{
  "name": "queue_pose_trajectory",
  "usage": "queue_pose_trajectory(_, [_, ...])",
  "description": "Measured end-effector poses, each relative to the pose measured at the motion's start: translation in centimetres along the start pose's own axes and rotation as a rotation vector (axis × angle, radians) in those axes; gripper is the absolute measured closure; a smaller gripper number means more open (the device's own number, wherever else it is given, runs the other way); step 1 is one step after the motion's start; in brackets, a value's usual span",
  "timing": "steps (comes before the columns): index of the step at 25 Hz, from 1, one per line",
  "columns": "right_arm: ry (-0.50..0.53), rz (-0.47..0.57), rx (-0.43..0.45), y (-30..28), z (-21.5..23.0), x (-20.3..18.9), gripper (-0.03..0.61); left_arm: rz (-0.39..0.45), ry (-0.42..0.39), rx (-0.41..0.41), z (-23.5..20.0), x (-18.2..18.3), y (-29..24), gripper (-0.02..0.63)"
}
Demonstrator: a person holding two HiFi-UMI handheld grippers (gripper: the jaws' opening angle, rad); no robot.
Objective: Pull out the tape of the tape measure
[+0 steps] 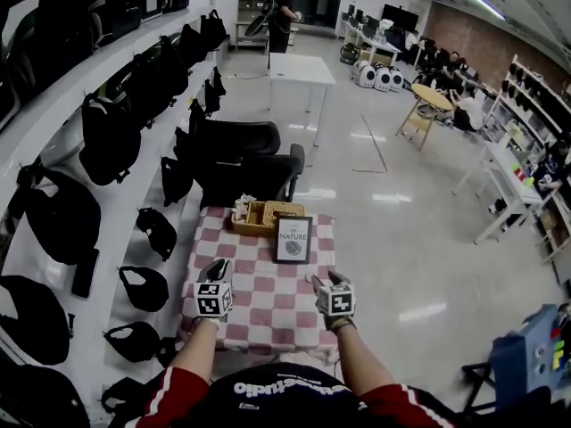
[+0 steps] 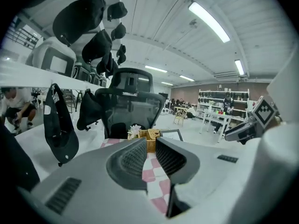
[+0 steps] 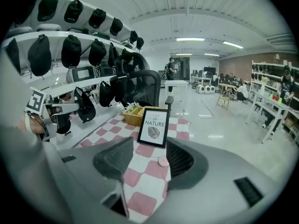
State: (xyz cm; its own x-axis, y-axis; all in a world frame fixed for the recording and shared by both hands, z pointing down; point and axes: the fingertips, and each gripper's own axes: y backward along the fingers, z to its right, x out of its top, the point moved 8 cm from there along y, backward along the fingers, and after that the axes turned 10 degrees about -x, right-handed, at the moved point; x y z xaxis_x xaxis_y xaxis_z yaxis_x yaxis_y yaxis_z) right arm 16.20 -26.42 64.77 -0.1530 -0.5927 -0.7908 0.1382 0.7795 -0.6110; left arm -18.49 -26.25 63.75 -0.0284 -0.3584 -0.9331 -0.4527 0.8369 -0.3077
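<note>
Left claw (image 2: 150, 143): released, jaws a narrow gap apart, nothing between them, only cloth (image 2: 152, 171) seen through the gap. It hangs above the cloth, near side of the frame (image 2: 171, 134) and to its left.

Right claw (image 3: 149, 146): released, jaws wide apart, empty. Also above the cloth, near side of the frame, to its right in the head view.

Tape measure (image 3: 163, 161): small pink round disc, flat on the pink-and-white checked cloth just in front of the frame, toward its right corner. In the right gripper view it sits close by the right jaw's tip but not gripped. Can't make it out in the head view.

Frame stands upright mid-cloth, black border, leaf print, words "OF NATURE".

Basket (image 1: 259, 217): wicker, behind the frame and to its left, almost touching it, with white flowers at its left end.

Chair (image 1: 250, 163): black, past the basket, farther from the frame.

Caps (image 1: 107, 136): black, hung along white shelves well left of the frame.

White table (image 1: 299, 68): far beyond the frame, with a person (image 1: 284, 16) standing behind it.
</note>
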Motion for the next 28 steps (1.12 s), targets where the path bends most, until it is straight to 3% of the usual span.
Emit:
queue_pose_trajectory(9, [-0.107,0.079,-0.016,6.7,-1.5,1.3,0.362,0.078,-0.074,-0.104,4.0,2.6,4.7,0.565])
queue_pose_trajectory(14, [-0.128,0.106,-0.016,10.0,-2.4,-0.2,0.362,0.073,-0.045,-0.162,5.6,3.5,6.7,0.565])
queue_pose_trajectory(21, [-0.135,0.139,-0.016,13.6,-2.9,-0.8,0.365,0.151,-0.053,-0.228,7.7,5.8,10.1,0.565])
queue_pose_trajectory(28, [-0.139,0.21,0.044,15.3,-3.7,2.9,0.365,0.196,-0.086,-0.238,9.0,8.8,13.1,0.565])
